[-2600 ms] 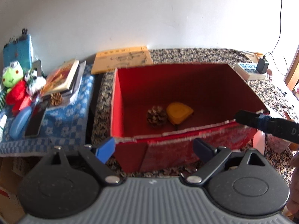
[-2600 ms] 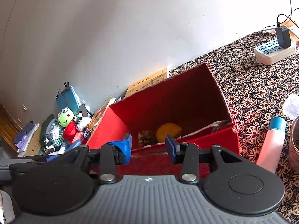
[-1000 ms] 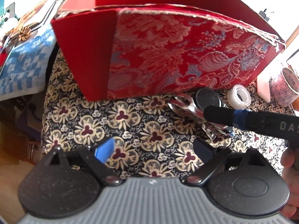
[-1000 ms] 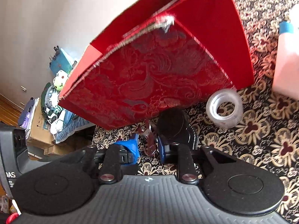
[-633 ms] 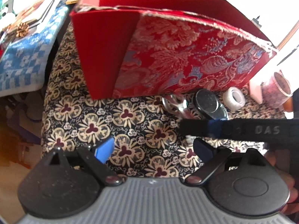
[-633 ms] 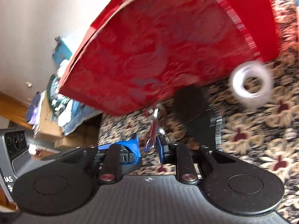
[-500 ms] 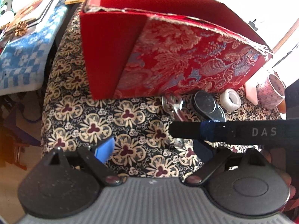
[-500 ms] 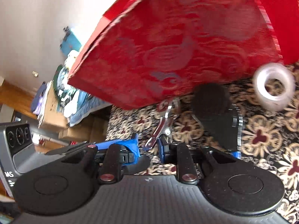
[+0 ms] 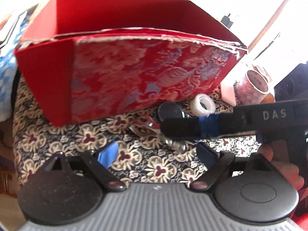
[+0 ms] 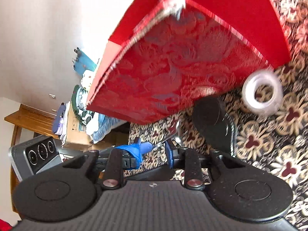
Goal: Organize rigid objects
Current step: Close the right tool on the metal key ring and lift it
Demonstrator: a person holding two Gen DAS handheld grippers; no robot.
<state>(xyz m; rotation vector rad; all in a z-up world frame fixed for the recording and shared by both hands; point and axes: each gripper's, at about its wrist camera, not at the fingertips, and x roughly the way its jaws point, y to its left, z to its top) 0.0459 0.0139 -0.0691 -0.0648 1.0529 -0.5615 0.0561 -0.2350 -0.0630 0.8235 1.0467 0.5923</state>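
Two grippers sit low over the patterned tabletop (image 9: pixel 57 134), right in front of the red box (image 9: pixel 123 73). The left gripper (image 9: pixel 157 154) has its jaws spread wide, closing a bit, nothing between them. The right gripper (image 10: pixel 154 154) has narrow jaws that are opening, with the metal keyring (image 10: pixel 174 134) of the black key fob (image 10: pixel 211 119) between them; can't tell if it's pinched. A clear tape roll (image 10: pixel 261 94) lies beside the fob.

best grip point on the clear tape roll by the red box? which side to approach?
Judging by its pose, come from above and pinch across the clear tape roll, which lies flat and hole-up, outer wall to outer wall. Set the fingers parallel to the red box, which crowds one side; the patterned cloth elsewhere is free.
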